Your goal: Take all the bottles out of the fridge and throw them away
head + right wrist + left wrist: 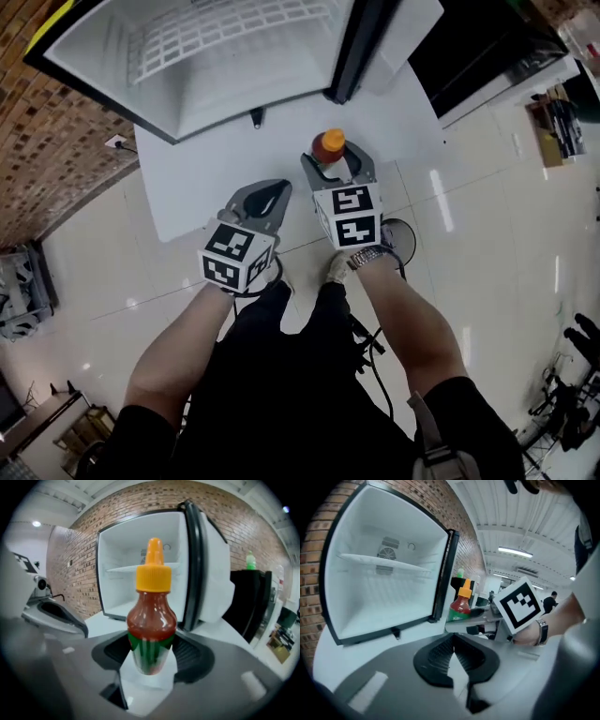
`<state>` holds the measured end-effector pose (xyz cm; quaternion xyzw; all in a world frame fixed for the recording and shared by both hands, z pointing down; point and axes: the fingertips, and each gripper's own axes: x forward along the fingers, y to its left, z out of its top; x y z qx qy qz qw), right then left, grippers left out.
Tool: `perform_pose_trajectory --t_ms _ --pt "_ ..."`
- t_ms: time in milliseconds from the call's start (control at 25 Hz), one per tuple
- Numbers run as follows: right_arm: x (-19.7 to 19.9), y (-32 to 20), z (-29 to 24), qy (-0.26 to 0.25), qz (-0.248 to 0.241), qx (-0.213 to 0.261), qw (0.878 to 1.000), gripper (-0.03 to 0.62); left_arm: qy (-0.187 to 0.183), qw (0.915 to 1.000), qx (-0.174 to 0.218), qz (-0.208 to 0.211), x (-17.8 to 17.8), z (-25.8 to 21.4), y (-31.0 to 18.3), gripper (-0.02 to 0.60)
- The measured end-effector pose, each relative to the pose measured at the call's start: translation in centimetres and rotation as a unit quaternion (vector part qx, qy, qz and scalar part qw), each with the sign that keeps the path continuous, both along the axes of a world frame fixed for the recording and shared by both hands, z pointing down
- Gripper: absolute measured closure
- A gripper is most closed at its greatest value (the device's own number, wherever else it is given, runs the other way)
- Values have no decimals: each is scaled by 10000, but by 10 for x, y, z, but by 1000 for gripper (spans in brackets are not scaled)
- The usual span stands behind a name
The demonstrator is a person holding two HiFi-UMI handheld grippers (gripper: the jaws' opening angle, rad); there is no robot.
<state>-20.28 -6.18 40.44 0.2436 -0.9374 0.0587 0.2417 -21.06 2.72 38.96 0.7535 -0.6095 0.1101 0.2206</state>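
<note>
The take-out part of the task looks done for this bottle, and the step in hand is the carry to the bin. The right gripper (337, 167) is clamped on a clear plastic sauce bottle with red contents, a green label and an orange-yellow nozzle cap (151, 625). Its pads press on the lower body at the label, and the bottle stands upright. The bottle is outside the small white-lined fridge with the black door frame (136, 588), in front of the open door and above the white worktop (216, 178) that carries the fridge.

The left gripper (265, 199) has its jaws drawn together at the tips with nothing between them. It hangs just beside the right gripper on the left.

What shows of the fridge's interior is bare: a wire shelf and white walls, with no other bottle visible. This one may therefore be the last, though the door's inner side is not clearly shown.

No bin appears in any view, so the next move calls for turning away from the fridge to find one. The bottle should stay upright and firmly pinched on the way, since the grip sits low on a smooth round body. The right jaws should open only once the bottle is over the bin's mouth.
</note>
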Motion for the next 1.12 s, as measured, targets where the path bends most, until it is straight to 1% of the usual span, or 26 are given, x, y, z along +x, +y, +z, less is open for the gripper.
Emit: perform_pose_trajectory --t_ms 120,240,440,600,720,840,1000,1120 --pt "71 -9 25 140 507 -234 9983 318 97 9985 -182 510 55 19 -21 578" --pt "146 -11 60 336 1055 -550 9923 316 203 9935 -429 1032 113 41 -36 577" --pt "252 -14 125 692 1658 -1019 9784 318 254 9836 -720 1637 202 79 -61 578" --pt "322 -3 178 981 2023 -1468 9633 318 265 9723 -1010 2091 265 110 -68 577" --pt "362 4 218 1157 2242 -1791 9509 318 261 9624 -1244 2401 305 132 -71 578" --pt "393 9 257 1295 2403 -2075 9394 318 241 9549 -1414 2600 337 159 -75 578" --pt "418 14 306 1413 2591 -2433 9240 318 182 9434 -1676 2855 367 195 -75 578" --pt "429 16 338 1557 2613 -2622 9158 318 123 9368 -1836 2976 379 218 -77 578"
